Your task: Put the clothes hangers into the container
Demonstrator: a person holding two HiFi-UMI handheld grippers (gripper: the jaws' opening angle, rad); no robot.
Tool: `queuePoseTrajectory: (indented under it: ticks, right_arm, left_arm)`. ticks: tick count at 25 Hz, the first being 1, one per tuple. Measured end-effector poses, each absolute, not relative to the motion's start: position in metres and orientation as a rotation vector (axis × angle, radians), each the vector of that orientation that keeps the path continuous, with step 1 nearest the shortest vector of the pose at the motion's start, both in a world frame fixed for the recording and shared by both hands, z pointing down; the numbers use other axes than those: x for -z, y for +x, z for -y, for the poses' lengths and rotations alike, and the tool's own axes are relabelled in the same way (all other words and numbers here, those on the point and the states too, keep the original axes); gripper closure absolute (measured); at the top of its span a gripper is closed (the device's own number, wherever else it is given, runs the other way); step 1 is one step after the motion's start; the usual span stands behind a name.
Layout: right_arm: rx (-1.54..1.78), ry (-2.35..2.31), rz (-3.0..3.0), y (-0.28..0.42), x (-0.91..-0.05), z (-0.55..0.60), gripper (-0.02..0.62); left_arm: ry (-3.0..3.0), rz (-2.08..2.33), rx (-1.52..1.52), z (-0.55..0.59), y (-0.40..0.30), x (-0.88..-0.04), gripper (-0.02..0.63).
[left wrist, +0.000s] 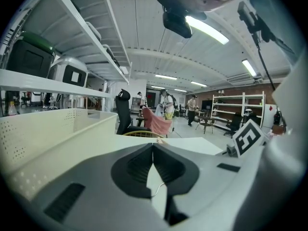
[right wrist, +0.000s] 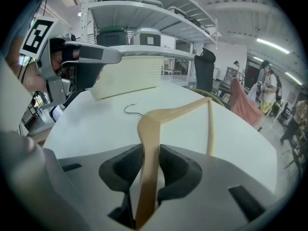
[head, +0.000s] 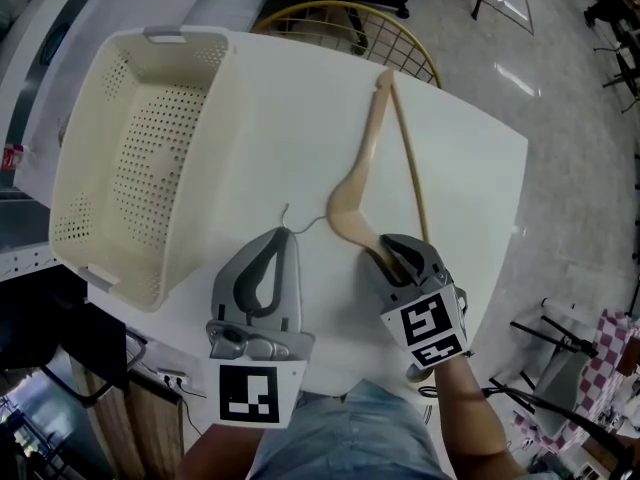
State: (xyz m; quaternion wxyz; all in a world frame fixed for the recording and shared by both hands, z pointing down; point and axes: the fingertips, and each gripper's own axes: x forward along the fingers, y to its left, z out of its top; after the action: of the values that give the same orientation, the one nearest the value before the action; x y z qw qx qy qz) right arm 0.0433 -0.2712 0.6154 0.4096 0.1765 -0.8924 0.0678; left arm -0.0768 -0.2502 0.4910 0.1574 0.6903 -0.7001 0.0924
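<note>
Table: white tabletop (head: 470,168) beneath both grippers.
Container: cream perforated plastic basket (head: 225,88), ahead and left of the left gripper (head: 284,236).
Hanger: pale wooden clothes hanger (head: 365,158), outside the basket, one arm clamped in the right gripper (head: 395,253).
Left gripper: jaws together, empty.

Looked steeply down from the head, close over the table (head: 470,168). Rode low on the left gripper (left wrist: 154,146) and right gripper (right wrist: 151,150), facing forward along the jaws. Shared hanger (head: 365,163) and basket (head: 222,138) in all three.
</note>
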Motion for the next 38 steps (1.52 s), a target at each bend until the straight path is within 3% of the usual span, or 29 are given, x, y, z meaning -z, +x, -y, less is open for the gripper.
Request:
queuePoseTrajectory:
  ticks: [15,31,38]
  right_arm:
    - [-0.248,0.573,2.355,0.038,-0.577,0.273,0.497]
    - [-0.093,0.694,2.732,0.061,-0.362,0.250,0.497]
    - [-0.029,0.680,2.807,0.082,-0.327,0.223,0.496]
  left_arm:
    - [1.989,2.077,-0.288,0.232,-0.072,-0.467,0.595]
    - [2.104,2.377,-0.143,0.180,-0.020,-0.325,0.594]
    - [2.115,2.467,-0.137,0.148,0.007,-0.295,0.595]
